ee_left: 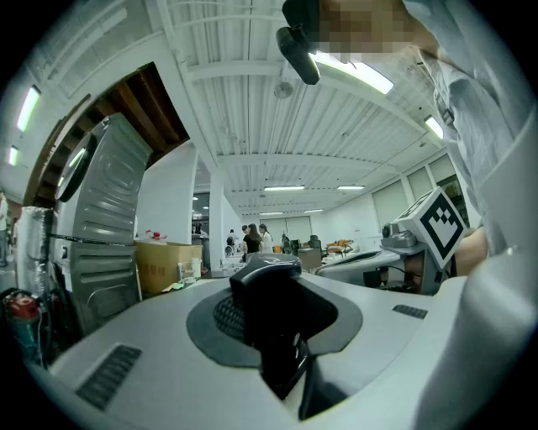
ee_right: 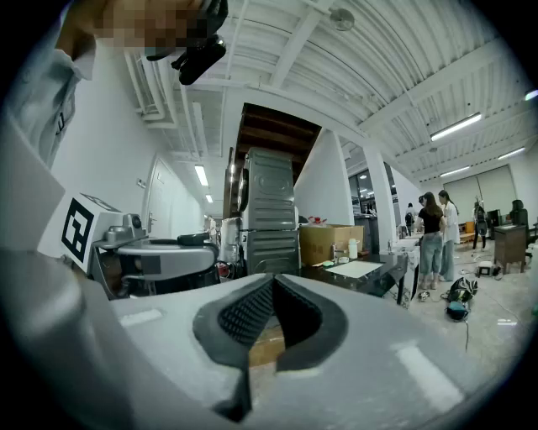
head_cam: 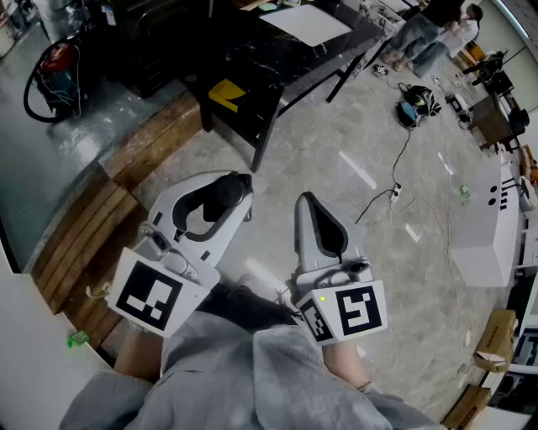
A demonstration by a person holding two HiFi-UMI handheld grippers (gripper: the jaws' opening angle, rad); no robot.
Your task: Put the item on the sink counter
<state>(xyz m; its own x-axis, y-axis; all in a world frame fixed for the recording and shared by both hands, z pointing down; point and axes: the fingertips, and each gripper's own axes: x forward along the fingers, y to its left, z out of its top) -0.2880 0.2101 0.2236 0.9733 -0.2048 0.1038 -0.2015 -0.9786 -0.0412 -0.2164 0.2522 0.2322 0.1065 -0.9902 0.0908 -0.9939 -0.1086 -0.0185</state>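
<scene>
Grey sleeve (head_cam: 252, 369), left tool (head_cam: 234, 186) grasping black item (ee_left: 269, 315), right tool (head_cam: 305, 201) clenched empty, table (head_cam: 256, 55) beyond

I see black surface (head_cam: 252, 59) with white sheet (head_cam: 307, 23) | wooden bench (head_cam: 88, 227) at left | red machine (head_cam: 57, 59) with black hose, top left | cable (head_cam: 402, 159) lying on floor (head_cam: 336, 168) | two people (ee_right: 433, 231) standing far off | cardboard box (ee_right: 328, 242)

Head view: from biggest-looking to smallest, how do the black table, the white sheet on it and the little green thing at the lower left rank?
1. black table
2. white sheet, which lies on the table
3. green thing, smallest-looking though nearer the camera
</scene>
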